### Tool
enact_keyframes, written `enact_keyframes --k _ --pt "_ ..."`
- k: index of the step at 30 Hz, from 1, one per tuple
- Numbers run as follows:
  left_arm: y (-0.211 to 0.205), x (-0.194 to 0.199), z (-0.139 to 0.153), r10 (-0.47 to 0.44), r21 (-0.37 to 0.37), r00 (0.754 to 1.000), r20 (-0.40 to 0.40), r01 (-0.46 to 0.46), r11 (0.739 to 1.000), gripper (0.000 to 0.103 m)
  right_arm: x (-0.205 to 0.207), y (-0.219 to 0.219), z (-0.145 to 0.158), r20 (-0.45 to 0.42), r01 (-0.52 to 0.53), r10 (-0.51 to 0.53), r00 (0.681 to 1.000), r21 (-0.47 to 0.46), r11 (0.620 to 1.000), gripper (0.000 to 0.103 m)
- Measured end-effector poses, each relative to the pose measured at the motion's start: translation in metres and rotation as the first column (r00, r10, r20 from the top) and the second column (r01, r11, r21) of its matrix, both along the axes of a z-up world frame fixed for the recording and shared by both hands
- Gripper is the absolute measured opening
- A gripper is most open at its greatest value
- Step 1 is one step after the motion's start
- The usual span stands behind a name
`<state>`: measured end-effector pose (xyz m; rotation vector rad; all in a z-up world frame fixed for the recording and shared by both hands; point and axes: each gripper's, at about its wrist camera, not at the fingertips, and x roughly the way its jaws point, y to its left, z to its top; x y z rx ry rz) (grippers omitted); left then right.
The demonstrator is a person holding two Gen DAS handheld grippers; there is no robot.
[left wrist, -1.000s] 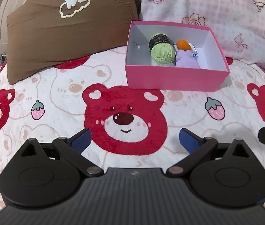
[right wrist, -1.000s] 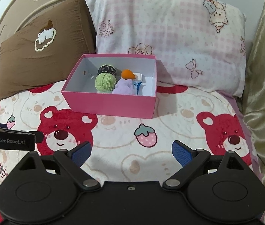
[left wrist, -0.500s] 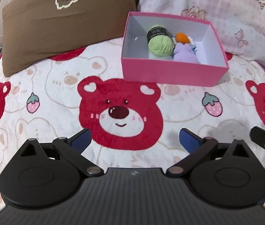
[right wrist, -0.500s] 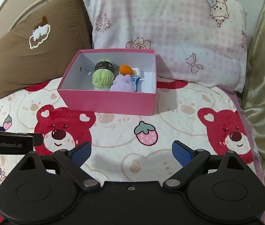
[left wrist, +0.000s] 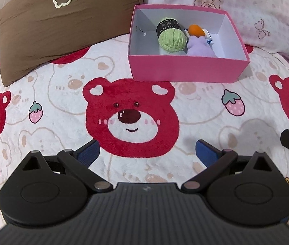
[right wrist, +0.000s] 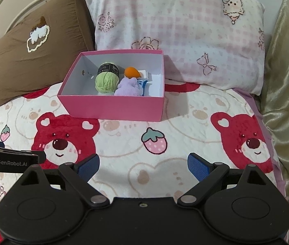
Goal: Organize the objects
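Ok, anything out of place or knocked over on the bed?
Nothing stands out. The pink box sits flat on the blanket with the green yarn, orange piece and purple item inside. Both tools are open and empty.

The box (left wrist: 187,72) sits a little farther ahead of the left fingers (left wrist: 89,153) than a second ago, and nearer ahead of the right fingers (right wrist: 88,166).

Black left tool (left wrist: 147,152), blue pads (left wrist: 88,152); right tool (right wrist: 143,166) alike.
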<state>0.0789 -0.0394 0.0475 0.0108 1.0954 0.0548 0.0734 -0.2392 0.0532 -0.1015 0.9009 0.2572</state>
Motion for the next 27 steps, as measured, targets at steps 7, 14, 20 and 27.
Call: enact_keyframes --k 7,14,20,27 --pt "-0.0004 -0.0004 -0.0016 0.003 0.000 1.000 -0.001 -0.003 1.000 0.102 -0.0023 -0.0001 -0.0050 -0.005 0.000 0.000 1.000 -0.010 1.000 0.095" --pt "0.0027 0.0002 -0.0034 0.014 0.006 1.000 0.001 -0.014 1.000 0.102 -0.0046 0.0031 -0.0055 -0.004 -0.008 0.008 1.000 -0.011 1.000 0.095" --pt "0.0040 0.0001 -0.0013 0.011 0.012 1.000 0.004 -0.012 1.000 0.102 -0.0056 0.0053 -0.0044 -0.002 -0.010 0.010 1.000 -0.009 1.000 0.095" --pt "0.0046 -0.0050 0.0047 0.013 0.002 1.000 0.012 -0.013 1.000 0.102 -0.0086 0.0086 -0.0041 -0.005 -0.012 0.012 1.000 -0.023 1.000 0.095"
